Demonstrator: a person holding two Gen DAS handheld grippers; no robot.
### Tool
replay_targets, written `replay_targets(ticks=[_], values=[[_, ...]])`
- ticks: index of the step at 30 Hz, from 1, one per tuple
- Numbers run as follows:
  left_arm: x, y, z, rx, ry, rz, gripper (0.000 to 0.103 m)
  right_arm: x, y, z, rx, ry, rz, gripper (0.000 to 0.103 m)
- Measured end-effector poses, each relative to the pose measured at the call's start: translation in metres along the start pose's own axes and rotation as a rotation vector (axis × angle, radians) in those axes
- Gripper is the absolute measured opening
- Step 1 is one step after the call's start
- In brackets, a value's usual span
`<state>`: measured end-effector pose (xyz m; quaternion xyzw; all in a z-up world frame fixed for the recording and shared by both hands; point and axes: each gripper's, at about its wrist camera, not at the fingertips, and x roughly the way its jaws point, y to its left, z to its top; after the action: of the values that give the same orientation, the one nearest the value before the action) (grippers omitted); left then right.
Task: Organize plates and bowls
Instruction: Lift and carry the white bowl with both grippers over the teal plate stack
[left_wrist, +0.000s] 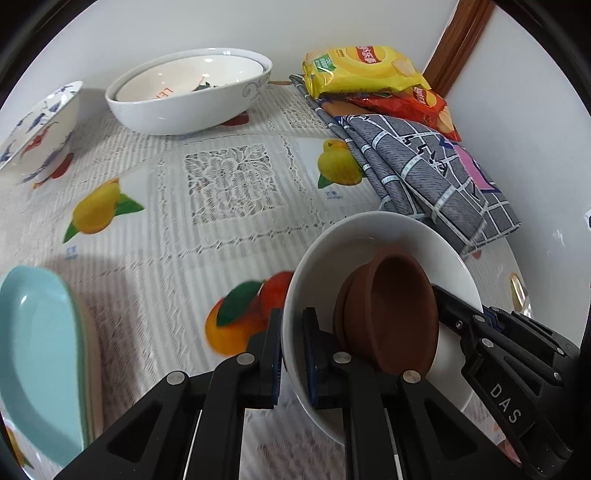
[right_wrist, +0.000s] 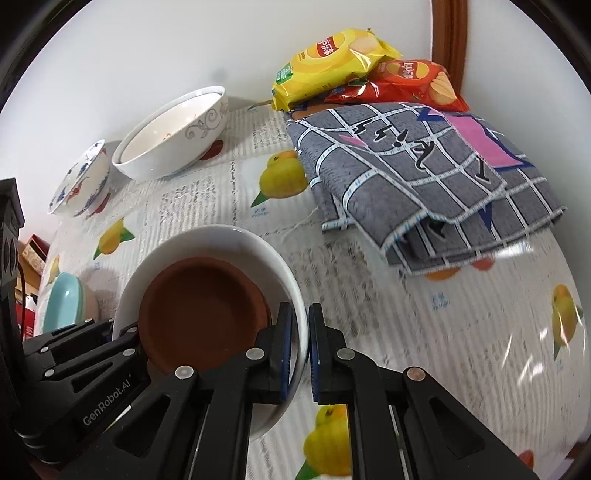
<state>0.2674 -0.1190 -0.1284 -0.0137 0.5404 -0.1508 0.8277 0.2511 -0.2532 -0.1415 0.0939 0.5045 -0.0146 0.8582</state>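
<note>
With both the left gripper (left_wrist: 291, 354) and right gripper (right_wrist: 299, 347) clamped on opposite rims of the white bowl (left_wrist: 388, 236) at lower centre, the person should keep it level so the brown dish (right_wrist: 203, 306) stays put.

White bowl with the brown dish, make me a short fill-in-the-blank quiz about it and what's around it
1. The brown dish lies inside the ____ bowl.
2. Both grippers, left and right, clamp that bowl by its ____.
3. The yellow chip bag rests on top of the ____ chip bag.
4. The grey checked cloth is ____, not spread flat.

Missing words: white; rim; red; folded
</note>
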Motion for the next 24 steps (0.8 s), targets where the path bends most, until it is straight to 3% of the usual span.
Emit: replay_targets(ticks=[24], values=[[-0.107, 0.015, -0.031, -0.022, -0.111, 0.005, 0.010, -0.100, 0.044, -0.026, -0.017, -0.106, 0.026, 0.008]])
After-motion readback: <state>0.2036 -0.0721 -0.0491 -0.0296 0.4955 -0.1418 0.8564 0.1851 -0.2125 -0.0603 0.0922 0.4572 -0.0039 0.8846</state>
